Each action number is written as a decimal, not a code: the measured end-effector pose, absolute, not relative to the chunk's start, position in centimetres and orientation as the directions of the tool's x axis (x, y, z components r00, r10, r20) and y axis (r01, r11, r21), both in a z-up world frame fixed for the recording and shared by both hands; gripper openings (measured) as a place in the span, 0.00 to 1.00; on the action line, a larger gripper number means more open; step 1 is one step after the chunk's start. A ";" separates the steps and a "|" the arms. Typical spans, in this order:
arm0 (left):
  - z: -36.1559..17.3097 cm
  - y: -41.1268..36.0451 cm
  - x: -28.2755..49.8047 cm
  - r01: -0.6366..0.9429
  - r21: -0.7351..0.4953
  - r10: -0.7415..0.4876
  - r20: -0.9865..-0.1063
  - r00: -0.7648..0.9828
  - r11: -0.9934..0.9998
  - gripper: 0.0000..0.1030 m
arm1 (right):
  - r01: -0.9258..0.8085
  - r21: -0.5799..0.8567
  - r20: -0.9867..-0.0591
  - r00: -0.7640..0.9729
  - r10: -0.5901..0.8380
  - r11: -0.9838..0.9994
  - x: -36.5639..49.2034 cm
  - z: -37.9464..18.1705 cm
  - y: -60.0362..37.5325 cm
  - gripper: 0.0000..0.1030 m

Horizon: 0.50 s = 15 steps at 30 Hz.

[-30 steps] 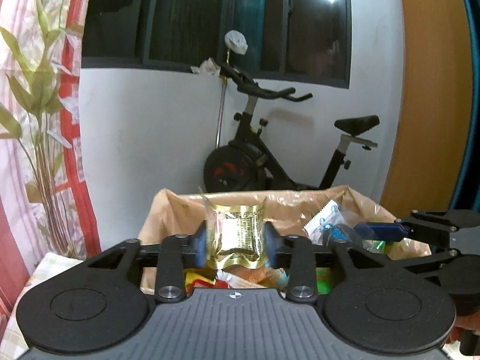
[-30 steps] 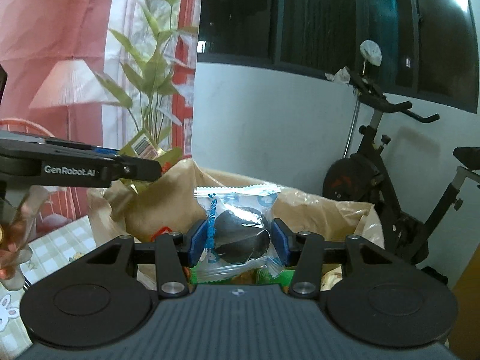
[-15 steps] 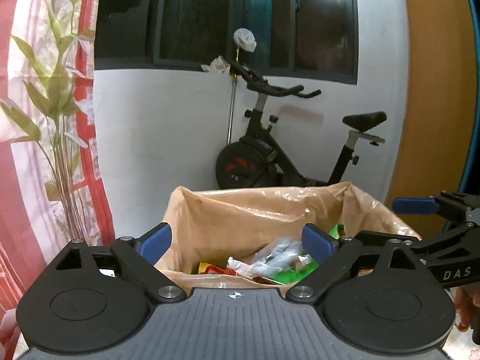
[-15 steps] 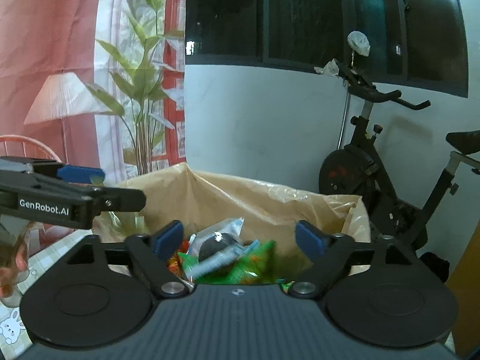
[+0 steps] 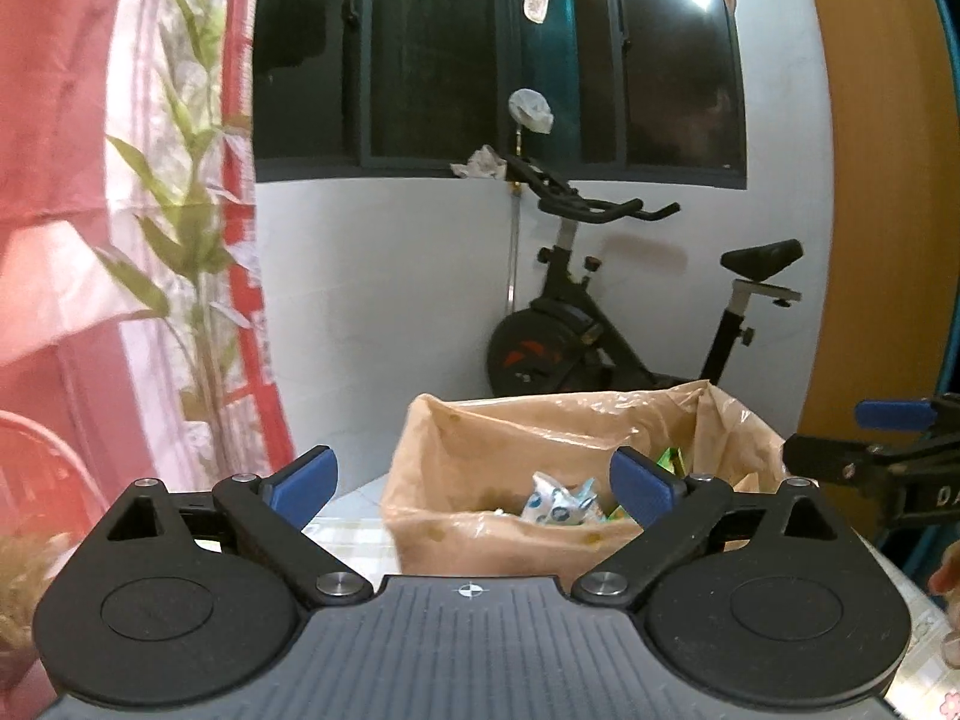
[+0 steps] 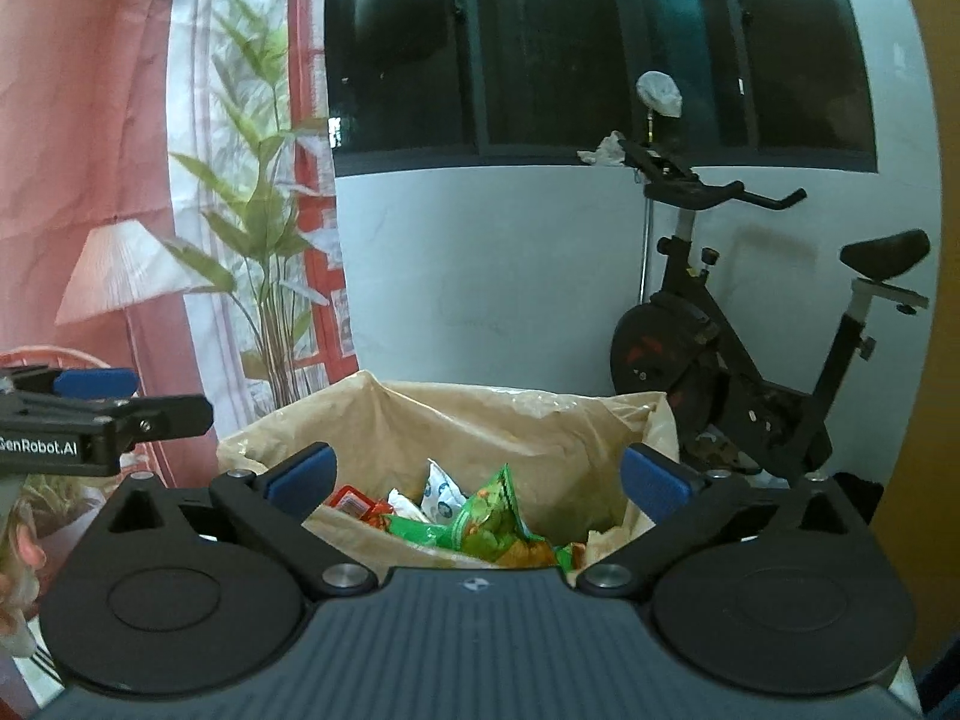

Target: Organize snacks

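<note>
A bin lined with a tan plastic bag (image 5: 480,450) stands ahead and holds several snack packets. In the left wrist view a white-and-blue packet (image 5: 555,501) lies inside it. In the right wrist view the bag (image 6: 480,426) holds a green packet (image 6: 486,519), a red packet (image 6: 351,501) and a white packet (image 6: 441,489). My left gripper (image 5: 474,480) is open and empty, back from the bin. My right gripper (image 6: 477,477) is open and empty above the bin's near rim. Each gripper shows at the edge of the other's view.
A black exercise bike (image 5: 600,324) stands against the white wall behind the bin. A curtain with a printed plant (image 6: 264,240) hangs at the left. A checked tablecloth (image 5: 354,534) lies under the bin. An orange wooden panel (image 5: 870,180) is at the right.
One second ago the left gripper held a gold packet and the right a dark cookie packet. Both opened and dropped them into the bin. Both grippers have since drawn back.
</note>
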<state>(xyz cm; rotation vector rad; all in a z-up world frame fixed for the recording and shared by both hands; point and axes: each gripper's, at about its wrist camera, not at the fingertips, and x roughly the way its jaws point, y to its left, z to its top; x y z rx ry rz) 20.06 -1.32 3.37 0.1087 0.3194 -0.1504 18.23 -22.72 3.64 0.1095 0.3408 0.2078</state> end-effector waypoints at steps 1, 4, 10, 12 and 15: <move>3.5 -1.3 19.5 0.162 0.092 -0.126 -0.316 0.941 0.982 0.96 | -0.178 0.146 -0.319 0.923 0.216 0.973 17.7 3.8 -22.8 1.00; 3.9 -1.0 17.5 0.150 0.092 -0.117 -0.295 0.948 0.984 0.96 | -0.155 0.159 -0.323 0.925 0.199 0.975 16.2 4.5 -22.8 1.00; 4.7 -0.8 13.8 0.118 0.085 -0.091 -0.271 0.958 0.989 0.96 | -0.146 0.177 -0.302 0.933 0.194 0.973 12.1 5.5 -22.6 1.00; 4.7 -1.0 12.5 0.102 0.111 -0.070 -0.255 0.964 0.989 0.95 | -0.140 0.140 -0.299 0.938 0.177 0.980 10.8 5.7 -21.8 1.00; 4.6 -1.1 11.2 0.074 0.130 -0.037 -0.264 0.964 0.989 0.95 | -0.133 0.115 -0.294 0.942 0.161 0.984 9.2 5.7 -21.0 1.00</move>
